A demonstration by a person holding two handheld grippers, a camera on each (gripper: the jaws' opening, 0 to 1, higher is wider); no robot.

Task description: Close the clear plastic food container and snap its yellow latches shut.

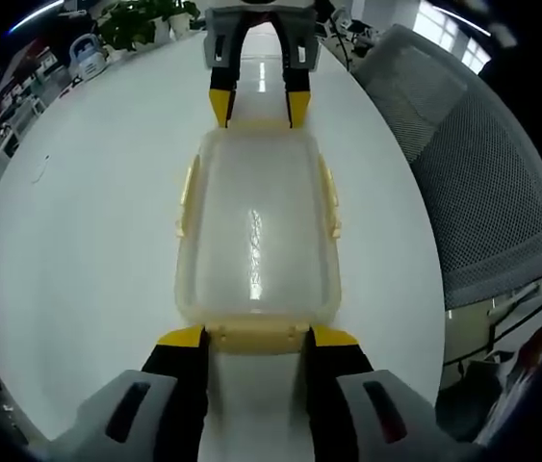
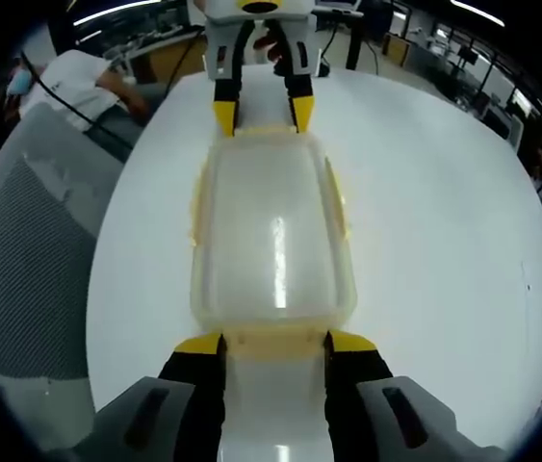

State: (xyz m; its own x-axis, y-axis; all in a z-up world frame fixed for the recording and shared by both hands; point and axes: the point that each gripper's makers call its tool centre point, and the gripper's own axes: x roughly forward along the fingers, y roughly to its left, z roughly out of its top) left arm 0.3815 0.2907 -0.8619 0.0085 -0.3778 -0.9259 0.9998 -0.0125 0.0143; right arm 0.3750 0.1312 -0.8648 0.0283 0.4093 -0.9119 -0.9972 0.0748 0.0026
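Left gripper view: our left gripper (image 1: 254, 337) stands with its black, yellow-tipped jaws spread, one tip on each side of the pale yellow end latch (image 1: 254, 337) at the bottom centre of the frame, just touching or almost touching it; we grip nothing. Straight ahead of the tips lies the clear, rounded-rectangular plastic food container (image 1: 256, 231) with its lid on, long axis running up the middle of the frame, on the round white table (image 1: 88, 221). At the far short end, upper centre, we see the right gripper (image 1: 257, 106), jaws likewise apart and straddling that end.

In the right gripper view the layout mirrors: the right gripper (image 2: 275, 344) brackets its own end latch (image 2: 275, 342) at lower centre, the container (image 2: 271, 231) stretches upward, and the left gripper (image 2: 263, 115) sits at the top. So each gripper is nearest one short end, and the coming press runs along the long axis.

We cannot tell whether the end latches are snapped. The side latches (image 1: 330, 197) are thin yellow strips, flared slightly outward, their state unclear. A grey mesh chair (image 1: 482, 183) stands at the right of the left gripper view.
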